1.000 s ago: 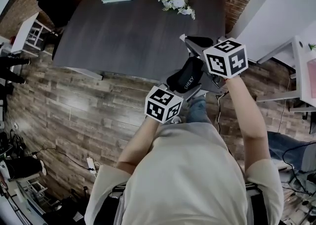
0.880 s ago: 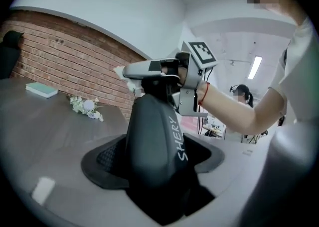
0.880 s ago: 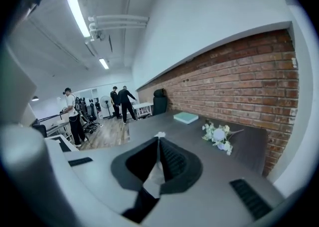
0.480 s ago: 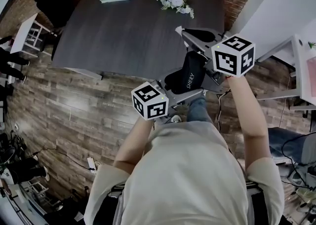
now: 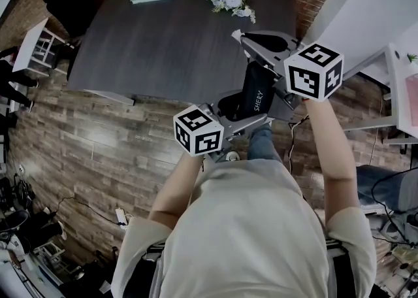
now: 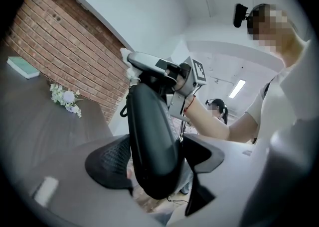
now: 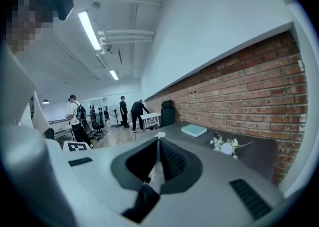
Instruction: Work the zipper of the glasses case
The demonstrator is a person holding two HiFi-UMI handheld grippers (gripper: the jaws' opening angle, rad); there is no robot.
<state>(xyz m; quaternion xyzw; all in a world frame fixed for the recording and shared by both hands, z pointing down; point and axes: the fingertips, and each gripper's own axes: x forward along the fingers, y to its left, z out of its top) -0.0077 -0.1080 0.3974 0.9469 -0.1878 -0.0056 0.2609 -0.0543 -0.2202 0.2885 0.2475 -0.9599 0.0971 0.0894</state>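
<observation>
Left gripper view: glasses case (image 6: 152,141) upright, long axis near-vertical, between fingers (image 6: 107,169).

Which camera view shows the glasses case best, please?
The left gripper view: the case stands large and close in its middle. The head view shows the case small, from above. The right gripper view shows only a dark bit, probably its end.

A smooth, faintly glossy shell is shown by the black oval glasses case (image 6: 152,146). The left gripper (image 6: 155,164) is built of matt grey plastic — its black pads (image 6: 105,164) are finely textured. The dark rectangular table (image 5: 163,48) is seen as matt, grained wood; the red brick wall (image 7: 234,96) — rough.
</observation>
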